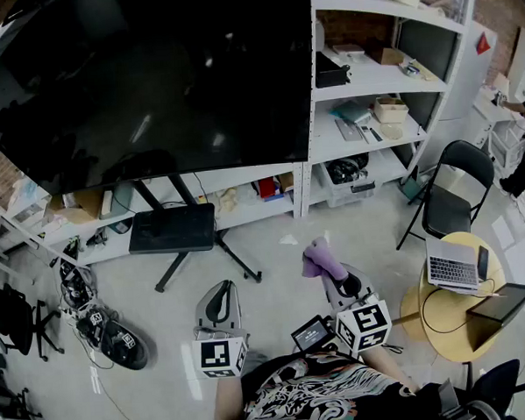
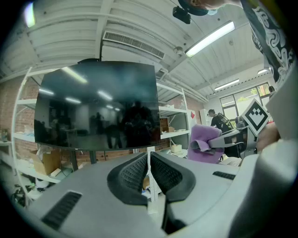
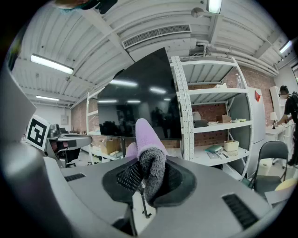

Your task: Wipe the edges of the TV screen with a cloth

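While the right tool [image 3: 145, 176] is clenched on the cloth [image 3: 148, 139], the purple fold sticks up out of its jaws toward the TV [image 1: 150, 79]. The cloth is well apart from the TV and, in the head view, below its lower right corner. Near it, the left tool [image 2: 149, 173] has its jaws pressed together with nothing between them. Both tools hang over the floor [image 1: 273, 239], facing the TV.
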### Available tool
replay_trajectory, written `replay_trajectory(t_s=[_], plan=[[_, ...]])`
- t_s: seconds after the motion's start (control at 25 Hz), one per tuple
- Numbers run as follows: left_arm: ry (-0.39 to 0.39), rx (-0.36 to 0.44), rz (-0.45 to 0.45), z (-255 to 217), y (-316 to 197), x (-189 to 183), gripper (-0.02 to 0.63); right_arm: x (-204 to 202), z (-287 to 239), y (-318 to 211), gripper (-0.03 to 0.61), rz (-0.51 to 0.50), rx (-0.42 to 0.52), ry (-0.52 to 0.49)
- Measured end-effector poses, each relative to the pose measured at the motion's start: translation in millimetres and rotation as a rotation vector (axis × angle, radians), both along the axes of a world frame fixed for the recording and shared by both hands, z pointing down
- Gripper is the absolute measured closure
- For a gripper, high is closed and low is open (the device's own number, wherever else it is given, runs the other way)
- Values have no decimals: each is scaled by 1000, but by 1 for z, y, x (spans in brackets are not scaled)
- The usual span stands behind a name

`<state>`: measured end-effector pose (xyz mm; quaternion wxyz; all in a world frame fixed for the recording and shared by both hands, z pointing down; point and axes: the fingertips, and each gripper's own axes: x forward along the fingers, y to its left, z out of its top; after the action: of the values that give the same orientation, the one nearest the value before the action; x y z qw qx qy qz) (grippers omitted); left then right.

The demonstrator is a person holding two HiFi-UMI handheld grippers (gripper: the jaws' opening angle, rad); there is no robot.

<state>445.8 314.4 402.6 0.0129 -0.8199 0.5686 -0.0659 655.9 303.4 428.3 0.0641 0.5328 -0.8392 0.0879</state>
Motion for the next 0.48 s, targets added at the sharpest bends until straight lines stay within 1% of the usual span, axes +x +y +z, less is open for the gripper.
replay_trajectory(t_s=[0.2,0.48], plan=[[-8,23,-24,-1,-4,0,581,7,-1,-6,491,13,18,-3],[-26,31,-40,-4,-7,5,581,17,-1,-10,491,25,18,-5]])
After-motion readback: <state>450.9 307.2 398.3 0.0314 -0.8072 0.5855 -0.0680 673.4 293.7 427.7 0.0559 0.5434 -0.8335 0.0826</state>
